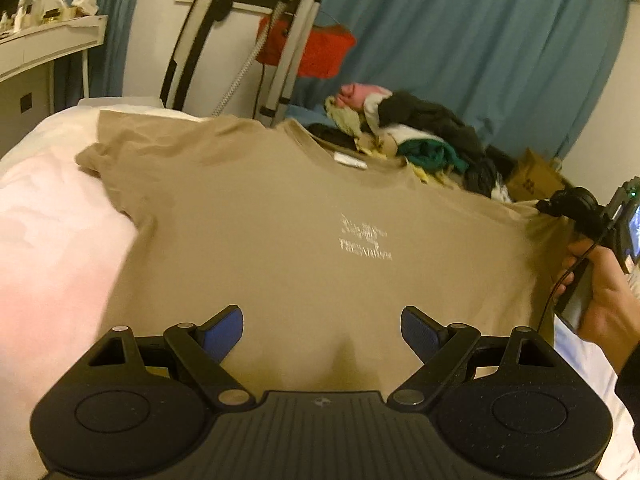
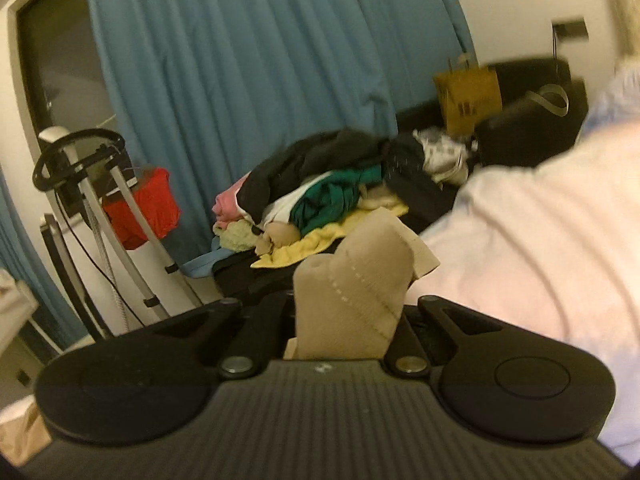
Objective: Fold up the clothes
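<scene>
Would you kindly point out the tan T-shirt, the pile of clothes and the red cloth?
tan T-shirt [image 1: 280, 208], left wrist view, chest left of the print.
pile of clothes [image 2: 332, 196], right wrist view, green garment.
red cloth [image 1: 320, 52], left wrist view, its middle.

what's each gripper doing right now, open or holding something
left gripper: open, empty, above the tan t-shirt.
right gripper: shut on the tan t-shirt's bunched fabric.

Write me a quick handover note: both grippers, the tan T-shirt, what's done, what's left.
Left gripper: jaws open, empty, over the tan T-shirt's lower front.
Right gripper: jaws shut on a bunched fold of the shirt's sleeve side.
Shirt: spread print-up on the white bed, collar toward the unfolded clothes pile behind.
Done: laid out, no fold yet.
Left: probably take the near hem with the left gripper, fold, then do the pile.
</scene>
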Motion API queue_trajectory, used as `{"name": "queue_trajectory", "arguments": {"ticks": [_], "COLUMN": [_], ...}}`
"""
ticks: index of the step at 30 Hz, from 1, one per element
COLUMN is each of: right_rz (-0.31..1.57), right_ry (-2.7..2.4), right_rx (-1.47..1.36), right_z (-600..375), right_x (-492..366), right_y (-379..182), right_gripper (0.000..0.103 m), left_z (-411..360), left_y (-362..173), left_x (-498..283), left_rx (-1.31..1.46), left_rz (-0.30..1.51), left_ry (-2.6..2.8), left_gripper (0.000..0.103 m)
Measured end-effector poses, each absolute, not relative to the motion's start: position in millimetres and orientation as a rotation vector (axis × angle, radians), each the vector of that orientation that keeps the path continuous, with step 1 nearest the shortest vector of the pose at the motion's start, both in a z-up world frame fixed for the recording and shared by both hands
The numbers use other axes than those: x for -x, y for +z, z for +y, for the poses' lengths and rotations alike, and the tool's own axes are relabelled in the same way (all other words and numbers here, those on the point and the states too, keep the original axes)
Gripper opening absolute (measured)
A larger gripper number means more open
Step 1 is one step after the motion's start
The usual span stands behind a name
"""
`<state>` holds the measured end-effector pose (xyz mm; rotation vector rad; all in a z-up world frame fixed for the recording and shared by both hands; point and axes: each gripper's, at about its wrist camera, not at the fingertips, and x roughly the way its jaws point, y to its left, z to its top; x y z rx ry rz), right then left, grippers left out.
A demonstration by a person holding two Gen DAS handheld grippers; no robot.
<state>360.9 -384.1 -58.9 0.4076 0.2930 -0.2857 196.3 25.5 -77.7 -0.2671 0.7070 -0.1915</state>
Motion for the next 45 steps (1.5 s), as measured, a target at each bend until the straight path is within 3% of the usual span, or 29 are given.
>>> {"name": "queue_trajectory", "arguments": {"ticks": [10, 18, 24, 25, 27, 29, 30, 37, 45], "right_rz": [0.261, 0.393, 0.493, 0.504, 0.511, 0.51, 0.489, 0.417, 0.371], "right_ry": [-0.265, -0.076, -0.001, 0.01, 0.055, 0.106, 0.12, 0.157, 0.113], "right_rx": [-0.07, 0.184, 0.249, 0.224, 0.172, 0.118, 0.089, -0.053, -0.203], "right_z": [-236.8, -94.9, -57.5, -60.2, -67.9, -76.9, -81.6, -133.6, -202.4], "right_x": [-356.4, -386.1, -406.5, -406.8, -401.4, -392.8, -384.9, -298.9, -133.4], "right_y": [-28.0, -83.0, -110.8, -109.2, -102.3, -93.7, -86.1, -38.3, -21.0], "right_gripper": [0.008, 0.008, 0.01, 0.012, 0.03, 0.083, 0.089, 0.087, 0.087], "left_z": [76.1, 115.0, 120.3, 119.4, 118.5, 116.9, 115.9, 110.0, 81.7], "left_y": [-56.3, -44.2, -53.9, -55.3, -57.5, -58.8, -58.0, -50.5, -47.4], "left_x": [-190.8, -196.3, -207.7, -210.2, -212.6, -213.9, -211.9, -192.7, -148.9], "left_rx": [0.372, 0.462, 0.444, 0.434, 0.43, 0.426, 0.421, 0.393, 0.335], "left_rz": [0.645, 0.611, 0.614, 0.62, 0.622, 0.624, 0.621, 0.598, 0.618], "left_ry": [-0.172, -0.145, -0.135, -0.134, -0.134, -0.141, -0.142, -0.162, -0.221], "left_gripper": [0.092, 0.092, 0.091, 0.091, 0.091, 0.091, 0.091, 0.091, 0.089]}}
